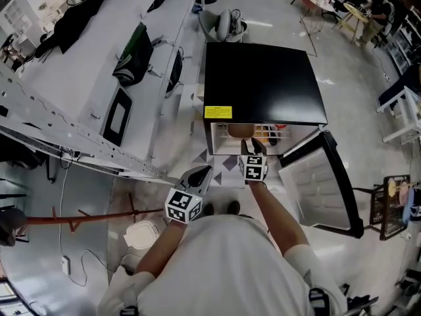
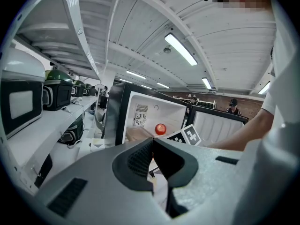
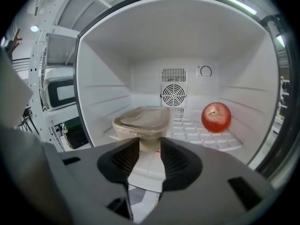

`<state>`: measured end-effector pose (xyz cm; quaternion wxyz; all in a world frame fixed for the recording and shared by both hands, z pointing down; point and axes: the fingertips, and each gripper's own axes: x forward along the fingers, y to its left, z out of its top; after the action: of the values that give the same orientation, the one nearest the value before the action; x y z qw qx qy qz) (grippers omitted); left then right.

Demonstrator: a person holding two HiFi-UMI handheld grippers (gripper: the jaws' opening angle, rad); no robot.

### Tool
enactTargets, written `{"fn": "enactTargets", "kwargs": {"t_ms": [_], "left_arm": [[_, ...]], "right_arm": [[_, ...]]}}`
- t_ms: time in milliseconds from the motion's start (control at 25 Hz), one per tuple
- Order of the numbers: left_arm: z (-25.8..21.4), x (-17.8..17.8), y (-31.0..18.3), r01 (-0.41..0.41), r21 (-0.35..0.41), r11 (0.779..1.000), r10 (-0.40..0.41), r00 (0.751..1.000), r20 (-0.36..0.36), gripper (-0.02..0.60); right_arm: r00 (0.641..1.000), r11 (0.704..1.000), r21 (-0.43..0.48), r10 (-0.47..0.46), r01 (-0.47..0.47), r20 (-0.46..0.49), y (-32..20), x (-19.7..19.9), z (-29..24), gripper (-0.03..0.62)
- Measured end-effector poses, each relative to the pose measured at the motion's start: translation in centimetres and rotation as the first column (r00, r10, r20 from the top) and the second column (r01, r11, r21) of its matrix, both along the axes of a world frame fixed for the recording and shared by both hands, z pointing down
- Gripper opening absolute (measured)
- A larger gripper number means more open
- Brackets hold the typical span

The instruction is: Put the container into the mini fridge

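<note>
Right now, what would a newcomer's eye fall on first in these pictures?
The open mini fridge, black outside and white inside, stands before the person. On its shelf sit a lidded plastic container at the left and a red apple at the right. The right gripper is at the opening, its fingers apart, the container just beyond them.

Reaching forward with both arms, right ahead of left.
Holds the right gripper (image 1: 253, 149) just above frame centre on a bare forearm (image 1: 270, 206) rising from lower right, jaws a narrow gap apart; holds the left gripper (image 1: 197, 176) lower and further left, tipped slightly down, jaws pressed together.
</note>
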<state>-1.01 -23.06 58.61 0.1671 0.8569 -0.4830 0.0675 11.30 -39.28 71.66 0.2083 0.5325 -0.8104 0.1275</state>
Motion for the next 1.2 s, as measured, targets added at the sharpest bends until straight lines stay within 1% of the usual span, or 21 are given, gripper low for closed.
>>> {"fn": "enactTargets", "kwargs": {"t_ms": [200,280,640,840,960,1080,1200], "left_arm": [[0.2,-0.4,0.4,0.004,-0.002,1.0,-0.004,1.0,-0.008,0.005],[0.3,-0.4,0.6,-0.002,-0.003,1.0,0.002,1.0,-0.008,0.005],[0.4,-0.6,1.2,-0.061,0.001,0.998,0.061,0.998,-0.02,0.005],[0.4,-0.9,1.3,-0.099,0.009,0.995,0.1,0.995,-0.027,0.005],[0.2,-1.3,1.4,-0.118,0.016,0.993,0.118,0.992,-0.031,0.005],[0.2,-1.8,1.2,-0.129,0.023,0.991,0.13,0.991,-0.036,0.005],[0.4,-2.3,0.9,-0.132,0.023,0.991,0.133,0.99,-0.05,0.005]], "right_arm": [[1.0,1.0,-0.001,0.0,0.0,-0.001,0.6,0.2,-0.1,0.141],[1.0,1.0,-0.003,0.008,-0.008,0.013,1.0,0.4,-0.2,0.155],[1.0,0.999,0.031,0.011,-0.012,0.01,3.4,0.8,-2.9,0.146],[0.999,0.999,0.039,0.001,-0.003,0.038,5.6,0.6,-4.7,0.098],[0.999,0.998,0.055,0.011,-0.014,0.048,7.1,0.8,-6.2,0.088],[0.995,0.998,0.052,0.03,-0.035,0.098,8.5,1.1,-7.6,0.05],[0.988,0.997,0.039,0.054,-0.06,0.145,10.3,1.4,-8.4,0.028]]}}
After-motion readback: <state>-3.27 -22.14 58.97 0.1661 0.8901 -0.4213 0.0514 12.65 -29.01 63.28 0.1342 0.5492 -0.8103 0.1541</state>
